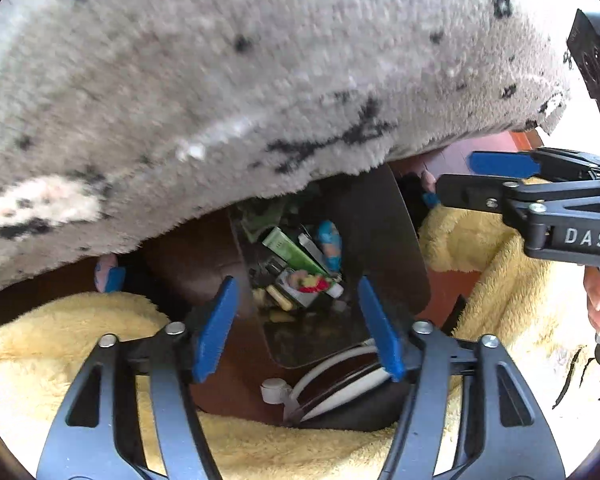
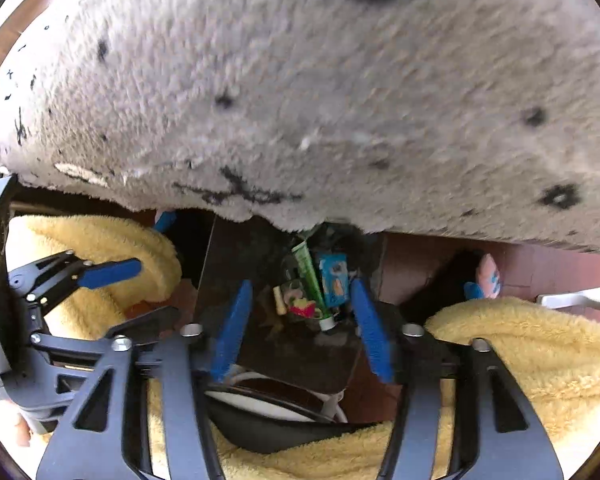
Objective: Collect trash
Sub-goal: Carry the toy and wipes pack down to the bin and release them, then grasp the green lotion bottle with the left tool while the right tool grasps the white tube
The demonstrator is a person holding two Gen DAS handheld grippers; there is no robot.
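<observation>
Left gripper [image 1: 298, 326]: spread, empty, hovering over dark bin liner [image 1: 312, 340].

Trash pile [image 1: 296, 270] in liner mouth, at 12 o'clock from both tool tips.

Green tube [image 2: 310, 280] in pile: long axis 11-to-5, white cap toward 5.

Right gripper [image 2: 300, 328]: spread, empty.

Likely risks: grey fleece blanket [image 2: 300, 92] sagging over opening, snagging fingers; liner collapsing, spilling pile.

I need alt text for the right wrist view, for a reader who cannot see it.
The open right gripper points down at a pile of trash, including a green tube and a blue packet, on a dark sheet. A grey fluffy rug fills the upper half, yellow fleece lies on both sides, and the left gripper shows at the left.
</observation>
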